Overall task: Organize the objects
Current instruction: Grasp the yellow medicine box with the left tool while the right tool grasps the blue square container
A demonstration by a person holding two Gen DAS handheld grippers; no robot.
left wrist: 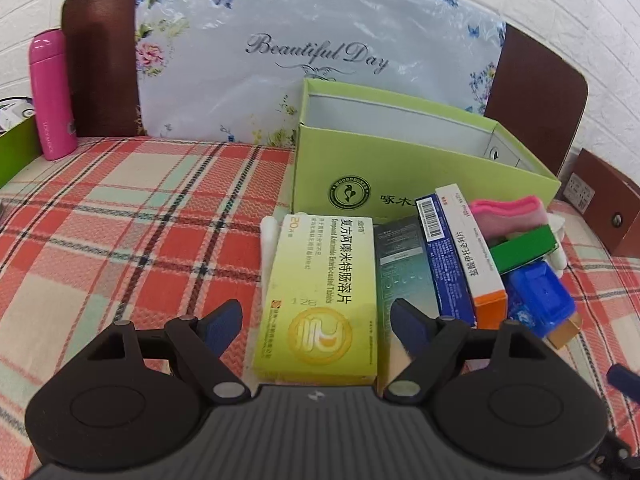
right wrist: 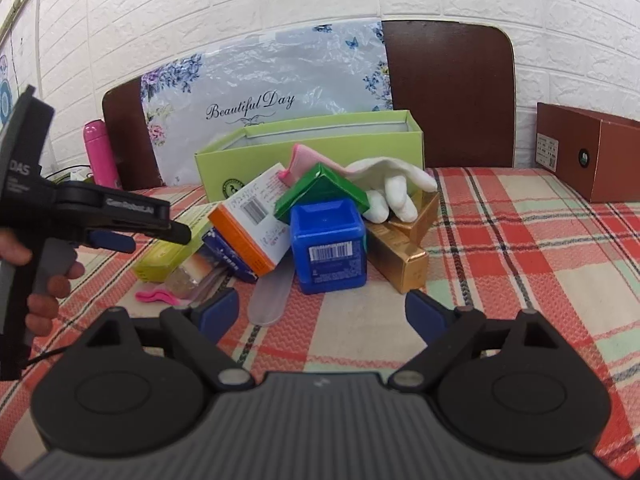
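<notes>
Yellow-green carton: the medicine box lies flat on the plaid cloth, at the left edge of the pile and just in front of the open green box.
Long axis: runs away from the left wrist camera toward the green box; printed face up, gold emblem at the near end.
Left gripper: jaws released and spread wide, one finger to each side of the carton's near end; no pad is seen pressing on it.
Step in hand (judgement): a grasp on this carton for transfer into the green box.
Method advised: lower squarely, close across the short width, keep the fingers parallel to the long sides.
Hazard: the dark teal box lies touching the carton's right side; the right-hand finger may catch it.
Right gripper: jaws released, nothing between them, poised near the blue tub.
Surroundings: orange-ended box, green carton, white glove and gold box remain heaped.
</notes>
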